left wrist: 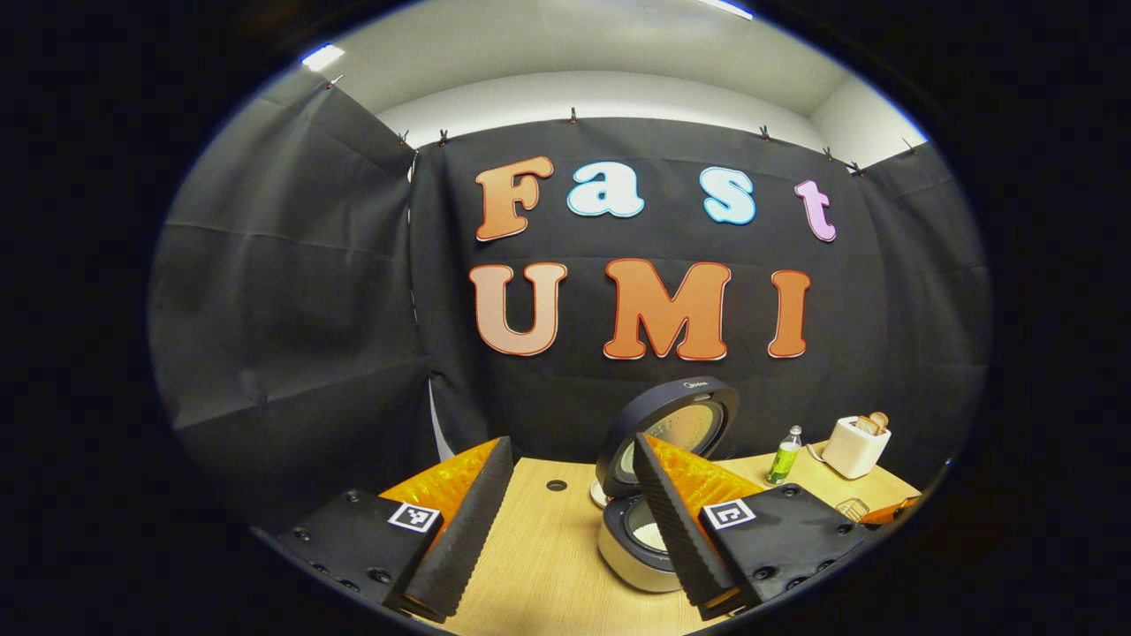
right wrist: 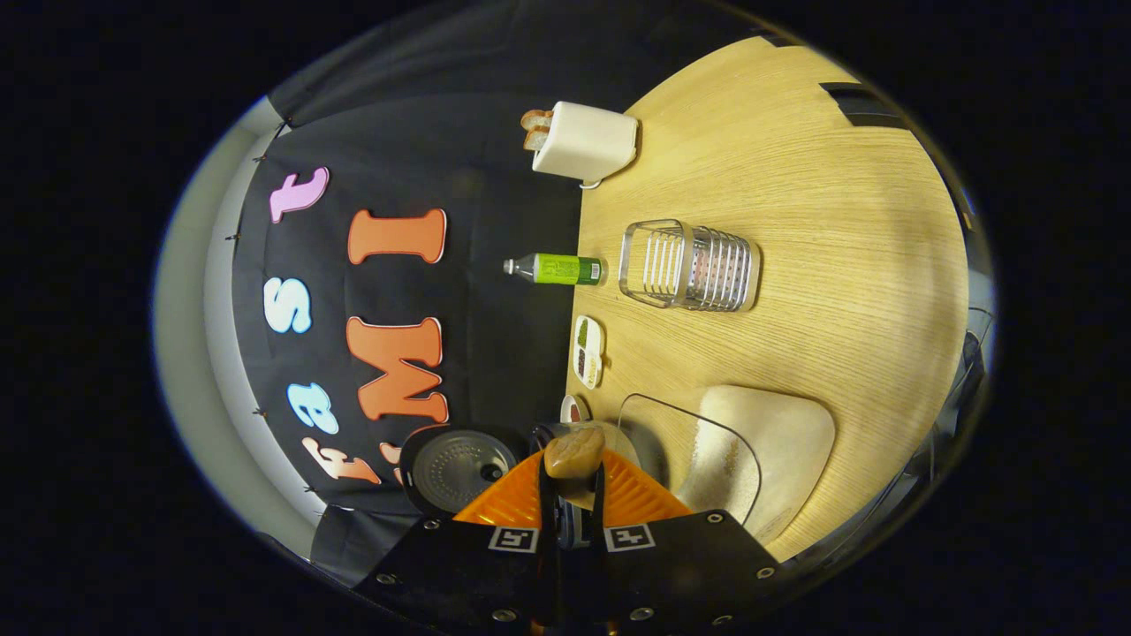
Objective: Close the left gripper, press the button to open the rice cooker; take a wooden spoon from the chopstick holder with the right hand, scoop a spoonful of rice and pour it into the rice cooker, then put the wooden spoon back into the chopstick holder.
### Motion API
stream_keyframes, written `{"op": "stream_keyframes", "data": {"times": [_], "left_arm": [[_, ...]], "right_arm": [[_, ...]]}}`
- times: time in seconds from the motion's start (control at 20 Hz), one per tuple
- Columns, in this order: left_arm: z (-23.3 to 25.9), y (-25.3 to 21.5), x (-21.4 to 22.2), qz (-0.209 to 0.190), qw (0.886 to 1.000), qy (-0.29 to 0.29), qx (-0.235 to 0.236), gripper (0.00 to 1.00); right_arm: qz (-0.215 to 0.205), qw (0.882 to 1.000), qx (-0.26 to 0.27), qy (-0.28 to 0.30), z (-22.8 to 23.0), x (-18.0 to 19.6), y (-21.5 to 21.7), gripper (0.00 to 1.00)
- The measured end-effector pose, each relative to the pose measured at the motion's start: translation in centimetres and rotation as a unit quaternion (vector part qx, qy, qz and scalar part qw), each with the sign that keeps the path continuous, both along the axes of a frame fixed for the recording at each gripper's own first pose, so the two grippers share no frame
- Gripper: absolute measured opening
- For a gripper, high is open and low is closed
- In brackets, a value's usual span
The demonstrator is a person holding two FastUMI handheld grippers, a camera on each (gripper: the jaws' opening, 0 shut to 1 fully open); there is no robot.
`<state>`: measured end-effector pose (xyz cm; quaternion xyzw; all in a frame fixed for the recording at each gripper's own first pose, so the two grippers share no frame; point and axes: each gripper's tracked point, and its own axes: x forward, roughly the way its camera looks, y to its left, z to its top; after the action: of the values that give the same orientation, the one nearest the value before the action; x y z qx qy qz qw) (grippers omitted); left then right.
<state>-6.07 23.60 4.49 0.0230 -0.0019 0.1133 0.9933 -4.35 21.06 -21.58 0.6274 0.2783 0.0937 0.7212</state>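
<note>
Right gripper [right wrist: 573, 495] clamped the spoon [right wrist: 574, 452] over the cooker [right wrist: 455, 468] (lid up, at 7 o'clock); left gripper [left wrist: 565, 508] stood wide.

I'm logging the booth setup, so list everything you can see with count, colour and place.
rice cooker: one, pale body with dark lid raised, near table edge.
wooden spoon: one, brown, held in the right gripper, rolled sideways over the cooker.
rice container: one, clear with white rice, beside the cooker.
chopstick holder: one, metal wire, mid table.
bottle: one, green label, by the back wall.
toaster: one, white, bread in its slots, far corner.
small dish: one, white, divided, by the wall.
table: one, light wood.
left gripper: one, fingers apart, above the table.
right gripper: one, closed on the spoon.
</note>
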Motion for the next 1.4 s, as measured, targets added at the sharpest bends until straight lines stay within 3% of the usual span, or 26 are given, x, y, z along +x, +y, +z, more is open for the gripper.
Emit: {"op": "stream_keyframes", "data": {"times": [0.55,0.95,1.05,1.2,1.4], "left_arm": [[-0.2,-0.6,0.2,-0.008,1.000,0.000,-0.005,0.89],[0.0,-0.6,0.2,-0.008,1.000,0.000,0.006,0.89],[0.0,-0.3,0.4,-0.006,1.000,0.000,0.008,0.96],[0.2,0.2,0.5,-0.002,1.000,-0.002,0.006,0.89],[-0.2,1.1,0.6,0.005,1.000,0.003,0.007,0.89]], "right_arm": [[0.003,0.999,0.024,-0.023,5.5,0.3,0.2,0.13],[0.020,0.998,0.041,-0.042,9.6,3.3,3.5,0.13],[0.025,0.997,0.044,-0.053,10.8,4.2,4.6,0.13],[0.036,0.996,0.044,-0.065,12.5,5.7,6.6,0.13],[0.038,0.996,0.019,-0.074,13.0,7.7,8.7,0.13]]}}
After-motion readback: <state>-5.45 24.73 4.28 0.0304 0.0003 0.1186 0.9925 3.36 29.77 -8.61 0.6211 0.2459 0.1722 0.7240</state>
